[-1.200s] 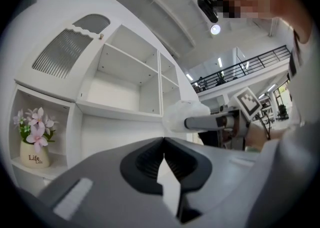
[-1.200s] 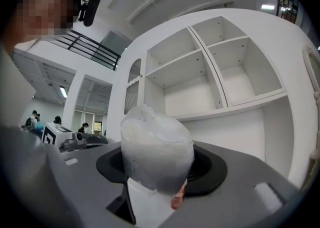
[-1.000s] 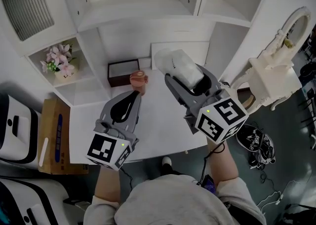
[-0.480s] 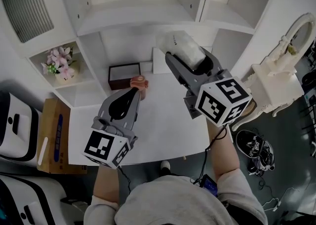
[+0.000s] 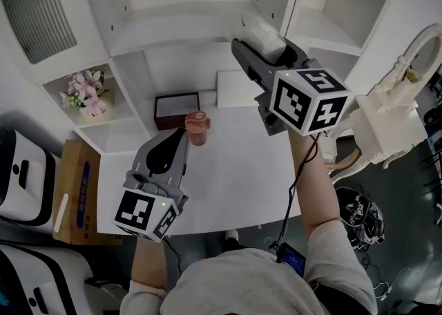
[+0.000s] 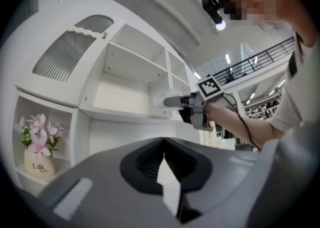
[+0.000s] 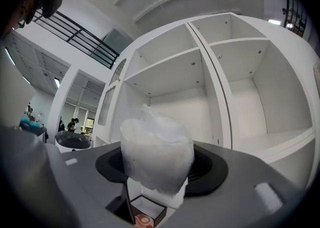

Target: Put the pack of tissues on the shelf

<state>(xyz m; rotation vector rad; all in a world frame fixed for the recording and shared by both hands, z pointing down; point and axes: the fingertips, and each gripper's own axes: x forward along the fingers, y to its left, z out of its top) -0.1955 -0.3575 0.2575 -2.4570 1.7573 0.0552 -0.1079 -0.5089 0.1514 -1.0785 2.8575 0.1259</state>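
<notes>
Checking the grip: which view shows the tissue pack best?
Right gripper view: the pack of tissues sits large between the jaws. Head view shows only its far end; left gripper view, a small distant bit.

Tissue pack [image 7: 156, 154]: crinkly translucent plastic wrap. Shelf [image 5: 173, 23]: smooth matt white board.

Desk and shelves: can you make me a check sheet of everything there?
Surface: white desk under both tools.
Job's things: tissues held up in front of the shelf, not yet on it.
Clutter: dark box and pink cup at the desk's back.
Tools: left tool shut, empty; right tool shut on tissues.
Cables: black cable along the right arm.
Surroundings: flowers in a side cubby, cardboard box, white chair.
</notes>
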